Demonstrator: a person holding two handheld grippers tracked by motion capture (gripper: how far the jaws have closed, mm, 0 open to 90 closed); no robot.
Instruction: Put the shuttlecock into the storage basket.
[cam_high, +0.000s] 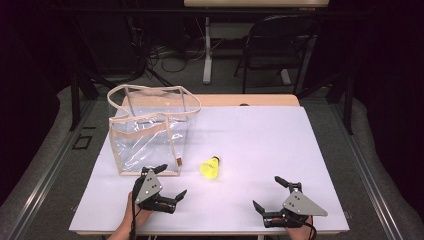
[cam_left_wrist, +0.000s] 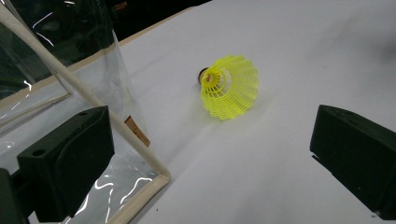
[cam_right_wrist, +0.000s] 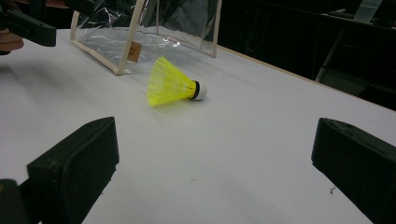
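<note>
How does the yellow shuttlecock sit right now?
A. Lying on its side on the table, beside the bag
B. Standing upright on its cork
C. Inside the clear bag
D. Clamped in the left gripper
A: the shuttlecock lies on its side on the table, just outside the bag, and both the left gripper and the right gripper are open and apart from it.

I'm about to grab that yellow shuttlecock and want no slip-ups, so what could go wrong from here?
The shuttlecock lies on its side, so a nudge from the left gripper may roll it away. Its mesh skirt could crush if squeezed. The clear bag stands right beside the left gripper, whose fingers might snag its edge.
</note>
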